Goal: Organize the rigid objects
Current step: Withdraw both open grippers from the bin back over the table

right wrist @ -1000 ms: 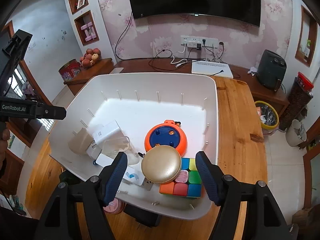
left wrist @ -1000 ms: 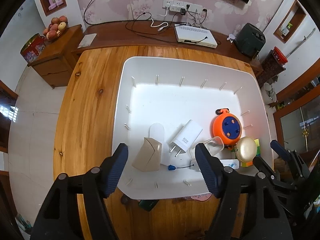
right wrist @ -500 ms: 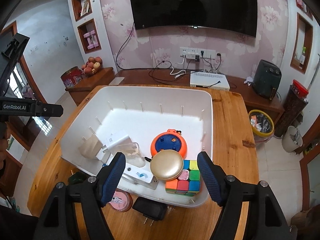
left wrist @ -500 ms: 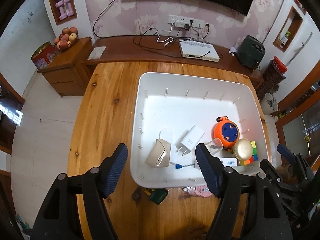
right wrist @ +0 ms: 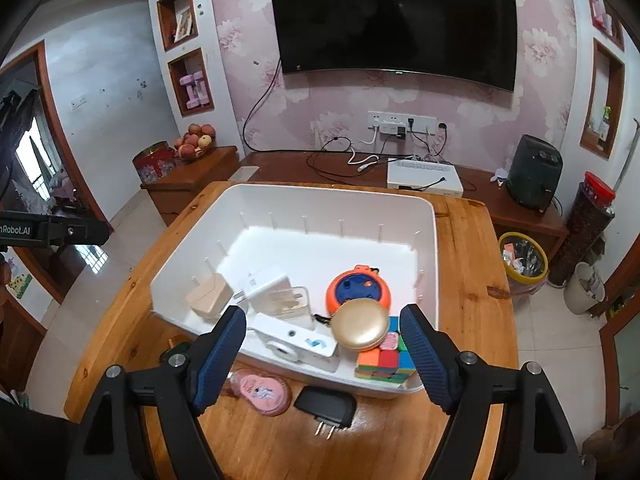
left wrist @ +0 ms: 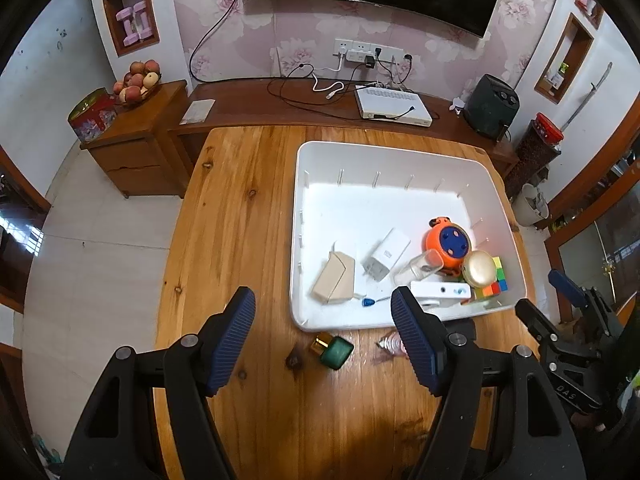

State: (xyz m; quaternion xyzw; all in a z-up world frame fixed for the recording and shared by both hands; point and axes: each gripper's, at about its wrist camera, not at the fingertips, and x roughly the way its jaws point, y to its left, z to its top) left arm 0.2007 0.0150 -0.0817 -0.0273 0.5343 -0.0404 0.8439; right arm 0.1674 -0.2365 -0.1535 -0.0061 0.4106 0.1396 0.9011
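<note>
Readable only: "nRobot.AI" in white on the black bar (right wrist: 52, 231) at the left edge of the right wrist view, and "DAS" on the black frame (left wrist: 566, 394) at the lower right of the left wrist view.

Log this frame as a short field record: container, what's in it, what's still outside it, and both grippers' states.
container: white plastic bin on the wooden table
inside bin: orange round cable reel, gold round compact, multicoloured puzzle cube, white wall charger, beige folded pouch
outside bin: green bottle with gold cap, pink round case, black plug adapter, all on the table at the bin's near side
left gripper: open, holding nothing
right gripper: open, holding nothing
</note>
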